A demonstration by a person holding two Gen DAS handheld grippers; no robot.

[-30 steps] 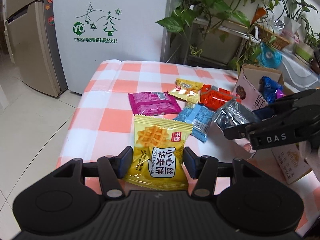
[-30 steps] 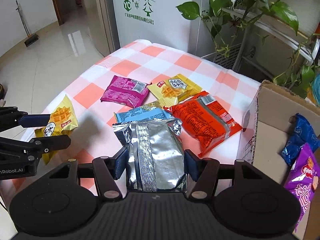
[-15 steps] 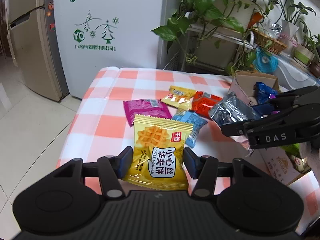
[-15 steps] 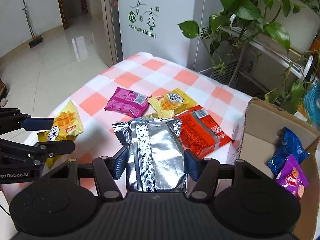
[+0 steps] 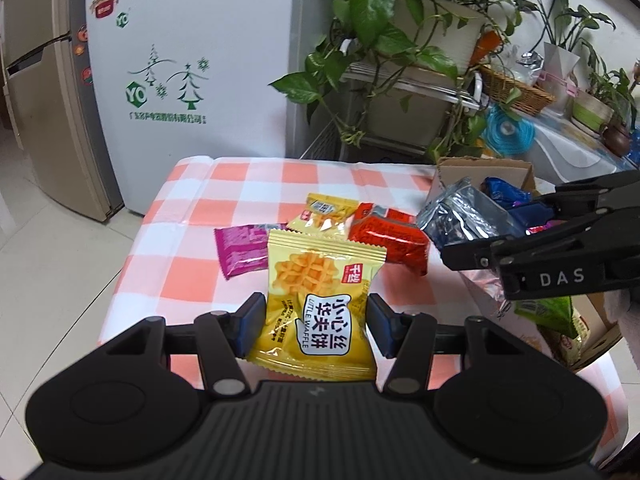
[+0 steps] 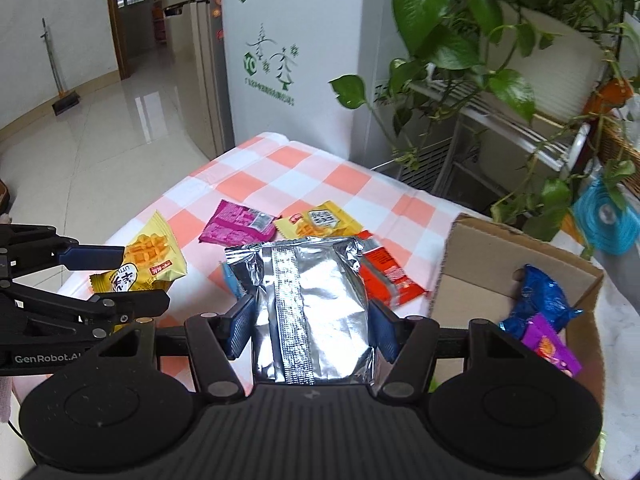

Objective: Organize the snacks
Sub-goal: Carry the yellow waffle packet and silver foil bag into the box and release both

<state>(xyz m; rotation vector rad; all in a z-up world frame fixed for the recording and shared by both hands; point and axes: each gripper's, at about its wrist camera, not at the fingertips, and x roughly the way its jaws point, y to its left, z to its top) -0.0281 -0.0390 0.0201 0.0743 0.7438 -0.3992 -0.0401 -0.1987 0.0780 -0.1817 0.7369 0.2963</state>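
Your left gripper had its jaws clamped on the yellow waffle-biscuit packet, held at the lower centre above the orange-and-white checked worktop. Your right gripper had its jaws clamped on the crinkled silver foil packet, at centre frame, just left of the open brown cardboard box holding a blue packet and a purple one.
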